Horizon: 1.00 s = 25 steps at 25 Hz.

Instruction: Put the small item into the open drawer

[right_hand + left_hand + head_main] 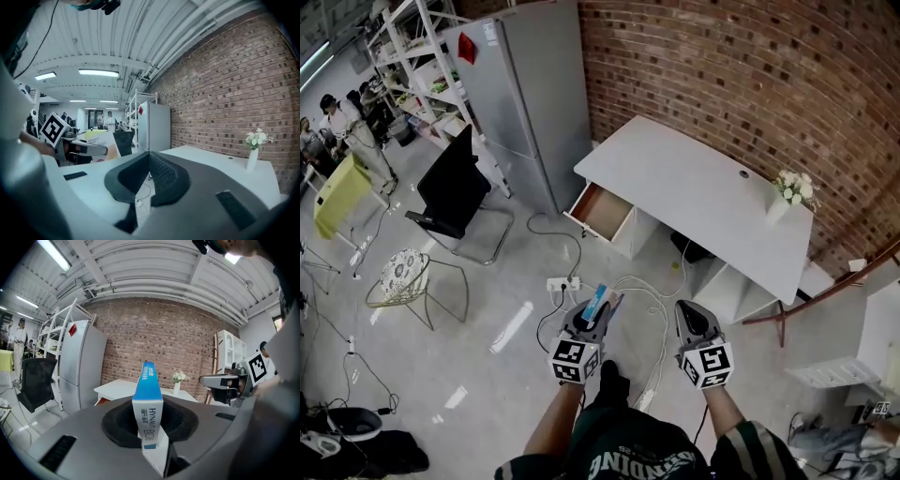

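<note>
Left gripper (596,315) squeezes a small blue-and-white cardboard box (147,397) between its jaws. Right gripper (693,317) is closed and empty. Far ahead, the open brown wooden drawer (602,212) sticks out of the white desk (694,183). This looks like the carrying part; next, bring the box over the drawer.

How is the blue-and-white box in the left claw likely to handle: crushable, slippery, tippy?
The box looks like thin printed carton, so probably light and easily dented. The left claw pinches only its near end, so it may pivot if bumped. Narrow and long, it would likely topple if stood on end.
</note>
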### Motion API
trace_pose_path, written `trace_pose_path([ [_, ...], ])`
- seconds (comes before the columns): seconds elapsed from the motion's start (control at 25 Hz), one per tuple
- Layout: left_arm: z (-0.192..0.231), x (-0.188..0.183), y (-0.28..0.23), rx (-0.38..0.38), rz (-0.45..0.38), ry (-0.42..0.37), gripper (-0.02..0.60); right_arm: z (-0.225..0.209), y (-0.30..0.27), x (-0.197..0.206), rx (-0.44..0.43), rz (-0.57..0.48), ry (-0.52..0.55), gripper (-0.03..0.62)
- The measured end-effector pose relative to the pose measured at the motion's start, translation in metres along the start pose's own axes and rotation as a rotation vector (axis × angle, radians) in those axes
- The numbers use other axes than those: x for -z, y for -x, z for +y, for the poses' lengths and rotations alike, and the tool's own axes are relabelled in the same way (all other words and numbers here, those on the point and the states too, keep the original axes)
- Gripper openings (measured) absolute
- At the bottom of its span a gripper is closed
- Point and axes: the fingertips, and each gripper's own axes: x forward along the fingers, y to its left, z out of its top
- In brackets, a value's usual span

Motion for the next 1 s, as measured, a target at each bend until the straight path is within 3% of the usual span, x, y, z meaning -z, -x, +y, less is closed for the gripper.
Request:
trace_pose_path([
  [0.4,0.103,-0.034,-0.076,0.02,0.017,-0.005,0.087,-0.01,-0.117,-0.031,0.029,0.014,0.006,0.023],
  [1.0,0.186,-0.025,-0.199,-0.017,0.08,0.049,0.087,-0.068,-0.26,-0.032,-0.031,0.025,0.002,0.023],
])
